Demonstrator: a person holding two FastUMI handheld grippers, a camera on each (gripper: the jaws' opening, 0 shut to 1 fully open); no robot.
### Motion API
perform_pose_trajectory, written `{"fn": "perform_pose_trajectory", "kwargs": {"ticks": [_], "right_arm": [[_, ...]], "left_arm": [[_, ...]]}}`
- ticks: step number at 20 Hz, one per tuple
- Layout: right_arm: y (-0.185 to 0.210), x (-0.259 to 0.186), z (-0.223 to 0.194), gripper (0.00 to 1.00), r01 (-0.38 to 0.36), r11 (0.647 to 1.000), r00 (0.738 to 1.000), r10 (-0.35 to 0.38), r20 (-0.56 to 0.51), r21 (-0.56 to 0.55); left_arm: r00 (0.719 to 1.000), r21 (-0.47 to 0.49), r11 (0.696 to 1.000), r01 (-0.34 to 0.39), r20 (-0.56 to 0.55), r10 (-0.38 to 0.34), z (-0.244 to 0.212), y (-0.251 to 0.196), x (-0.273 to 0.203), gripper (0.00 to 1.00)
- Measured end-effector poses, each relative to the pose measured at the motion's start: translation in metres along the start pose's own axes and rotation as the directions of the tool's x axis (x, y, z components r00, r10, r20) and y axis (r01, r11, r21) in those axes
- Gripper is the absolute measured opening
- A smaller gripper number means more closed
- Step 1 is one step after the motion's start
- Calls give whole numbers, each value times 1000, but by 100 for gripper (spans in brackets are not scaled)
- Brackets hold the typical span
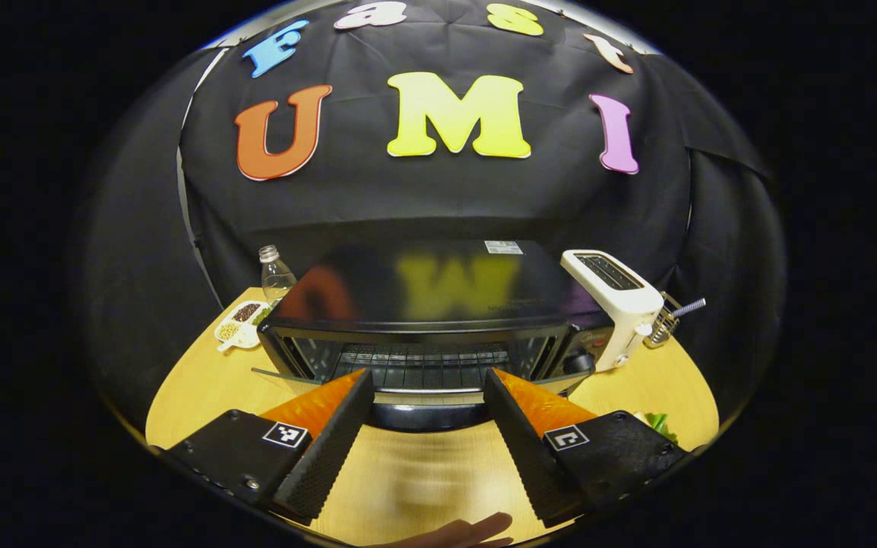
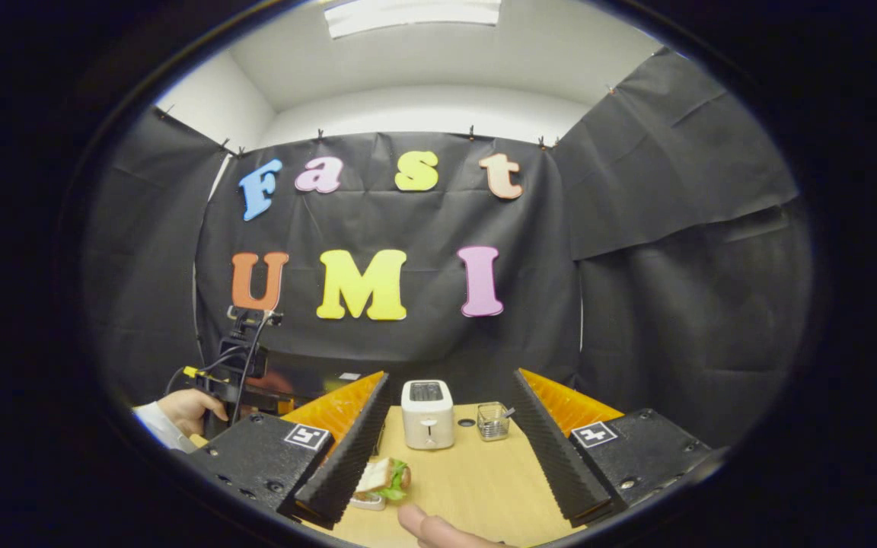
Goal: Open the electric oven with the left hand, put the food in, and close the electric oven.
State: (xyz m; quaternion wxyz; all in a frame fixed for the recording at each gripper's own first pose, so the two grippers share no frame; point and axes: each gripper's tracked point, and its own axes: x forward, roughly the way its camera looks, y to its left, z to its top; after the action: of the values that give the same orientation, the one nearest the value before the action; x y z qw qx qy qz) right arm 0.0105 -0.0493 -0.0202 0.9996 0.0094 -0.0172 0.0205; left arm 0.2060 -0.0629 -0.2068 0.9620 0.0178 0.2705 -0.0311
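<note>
I hold both grippers spread: left gripper [image 1: 427, 396] faces one open electric oven [image 1: 431, 320] on the table [image 1: 423, 472]; right gripper [image 2: 450, 426] hovers over one sandwich [image 2: 385, 478], one toaster [image 2: 427, 415] beyond.

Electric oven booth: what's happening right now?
A person is working with a gripper in each hand. The left gripper is open, right at the front of the electric oven, whose glass door looks pulled partway down, rack visible inside. The right gripper hangs open above the table, with the sandwich still lying below it near the white toaster. No food is in the oven yet.
</note>
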Motion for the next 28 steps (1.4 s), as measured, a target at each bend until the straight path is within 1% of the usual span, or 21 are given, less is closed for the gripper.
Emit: {"fn": "perform_pose_trajectory", "kwargs": {"ticks": [4,5,6,9,10,11,12,13,14,15,16,17,19,20,22,24,25,27,28], "right_arm": [[10,-10,5,90,-14,1000,1000,14,4,-13],[10,-12,6,100,-14,1000,1000,14,8,-17],[11,-14,7,90,-12,1000,1000,13,10,-19],[12,-16,7,90,-5,1000,1000,6,8,-24],[12,-16,8,100,0,1000,1000,0,9,-27],[11,-18,8,90,4,1000,1000,-4,11,-28],[12,-18,7,100,5,1000,1000,-5,12,-29],[12,-19,6,90,7,1000,1000,-6,12,-30],[13,-19,5,100,9,999,1000,-9,12,-32],[13,-18,4,90,13,999,1000,-13,9,-34],[13,-17,3,90,17,999,1000,-17,5,-36],[13,-16,-1,100,19,999,1000,-19,-4,-38],[17,-14,-6,100,13,999,1000,-14,-17,-34],[18,-14,-7,90,10,999,1000,-11,-22,-34],[15,-10,-10,90,18,999,1000,-19,-23,-42],[14,-6,-15,90,26,998,999,-27,-32,-52],[15,-4,-19,100,25,998,999,-27,-42,-54],[15,1,-25,100,24,998,998,-28,-63,-65],[15,4,-26,90,22,998,997,-27,-72,-67]], "left_arm": [[999,-39,999,19,-26,-20,-26,-3,-17,97],[999,-40,999,20,-31,-22,-33,-3,-22,97],[999,-37,999,20,-29,-21,-39,-4,-25,98],[999,-36,999,19,-34,-20,-63,-6,-32,97],[999,-24,1000,20,-42,-21,-72,-7,-35,97],[998,-22,1000,20,-56,-21,-82,-7,-37,97],[998,-24,1000,20,-66,-22,-90,-8,-38,97],[997,-25,999,21,-69,-22,-97,-8,-38,97],[997,-22,1000,21,-72,-23,-102,-9,-39,96],[997,-21,1000,21,-74,-23,-107,-9,-39,96],[996,-22,1000,21,-87,-23,-114,-9,-38,97],[994,-27,999,21,-105,-24,-122,-10,-38,96],[991,-44,999,19,-132,-25,-135,-11,-37,96],[989,-49,999,20,-146,-27,-141,-12,-37,94],[984,-48,998,26,-173,-34,-156,-12,-32,94],[982,-75,997,26,-187,-39,-167,-14,-27,95],[981,-85,996,21,-192,-37,-170,-13,-27,95],[988,-73,997,17,-154,-28,-163,-13,-27,94],[990,-69,997,19,-138,-28,-161,-13,-29,94]]}}
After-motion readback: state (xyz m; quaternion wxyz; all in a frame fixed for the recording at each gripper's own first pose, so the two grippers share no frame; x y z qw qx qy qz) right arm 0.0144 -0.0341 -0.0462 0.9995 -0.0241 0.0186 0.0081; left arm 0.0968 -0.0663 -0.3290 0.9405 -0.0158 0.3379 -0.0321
